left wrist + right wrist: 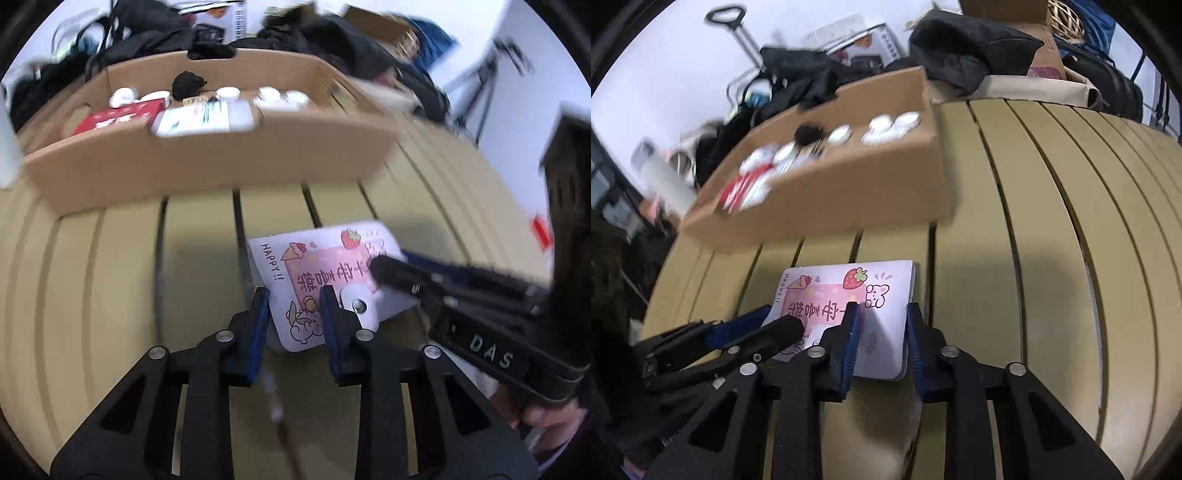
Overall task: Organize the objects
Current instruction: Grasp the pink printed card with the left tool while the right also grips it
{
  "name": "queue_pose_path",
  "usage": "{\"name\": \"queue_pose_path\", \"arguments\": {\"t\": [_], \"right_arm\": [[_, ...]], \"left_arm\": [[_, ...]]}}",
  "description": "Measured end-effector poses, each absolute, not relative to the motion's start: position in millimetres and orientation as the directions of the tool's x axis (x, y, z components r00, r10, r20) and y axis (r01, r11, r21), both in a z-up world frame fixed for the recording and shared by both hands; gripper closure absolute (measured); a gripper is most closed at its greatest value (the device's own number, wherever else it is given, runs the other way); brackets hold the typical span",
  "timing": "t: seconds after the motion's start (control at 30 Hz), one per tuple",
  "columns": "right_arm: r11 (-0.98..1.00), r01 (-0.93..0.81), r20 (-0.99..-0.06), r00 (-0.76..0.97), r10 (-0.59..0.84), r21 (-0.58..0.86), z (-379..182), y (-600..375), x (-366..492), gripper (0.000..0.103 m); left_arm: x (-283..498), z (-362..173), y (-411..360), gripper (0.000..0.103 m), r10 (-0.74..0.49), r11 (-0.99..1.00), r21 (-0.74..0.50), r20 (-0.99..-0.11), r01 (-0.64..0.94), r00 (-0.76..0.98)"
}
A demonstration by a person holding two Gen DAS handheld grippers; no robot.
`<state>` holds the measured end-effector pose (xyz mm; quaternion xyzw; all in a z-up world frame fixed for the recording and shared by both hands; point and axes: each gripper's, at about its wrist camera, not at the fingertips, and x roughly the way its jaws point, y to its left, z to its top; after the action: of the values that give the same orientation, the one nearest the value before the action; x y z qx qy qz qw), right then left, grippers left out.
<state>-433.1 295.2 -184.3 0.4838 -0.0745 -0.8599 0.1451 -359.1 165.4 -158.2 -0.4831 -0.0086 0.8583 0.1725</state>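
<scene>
A notebook (325,266) with a white and pink cover, a strawberry and "HAPPY!!" on it lies on the slatted beige table (110,277). My left gripper (295,310) has closed in on its near left corner, one blue pad at each edge. My right gripper (391,262) comes in from the right over the cover. In the right wrist view, the right gripper (882,321) straddles the near right corner of the notebook (882,295), its pads against it. The left gripper (781,319) reaches in from the left. The notebook's underside is hidden.
A long open cardboard box (207,166) (849,192) stands just beyond the notebook, holding white bottles, a red pack and a black lump. Black bags and clutter pile up behind it. A hand (543,417) holds the right gripper. Bare slats (1034,258) stretch to the right.
</scene>
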Motion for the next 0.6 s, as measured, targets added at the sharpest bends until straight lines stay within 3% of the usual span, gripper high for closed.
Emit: {"name": "queue_pose_path", "arguments": {"t": [0.1, 0.27, 0.43, 0.6], "right_arm": [[-0.960, 0.182, -0.825, -0.492, -0.278, 0.215, -175.8, 283.0, -359.7, 0.080], [-0.950, 0.113, -0.816, -0.490, -0.308, 0.290, -167.1, 284.6, -277.4, 0.082], [-0.954, 0.142, -0.769, -0.567, -0.296, 0.263, -125.3, 291.7, -254.0, 0.089], [-0.955, 0.184, -0.731, -0.615, -0.296, 0.231, -91.5, 289.3, -254.2, 0.092]], "left_arm": [[-289.7, -150.5, 154.2, 0.080, 0.327, -0.932, -0.205, -0.833, -0.300, -0.446], [-219.4, -129.7, 139.2, 0.083, 0.378, -0.912, -0.243, -0.811, -0.331, -0.446], [-203.0, -109.0, 136.9, 0.083, 0.420, -0.896, -0.277, -0.779, -0.346, -0.465], [-221.3, -75.3, 127.9, 0.087, 0.512, -0.858, -0.386, -0.702, -0.340, -0.495]]}}
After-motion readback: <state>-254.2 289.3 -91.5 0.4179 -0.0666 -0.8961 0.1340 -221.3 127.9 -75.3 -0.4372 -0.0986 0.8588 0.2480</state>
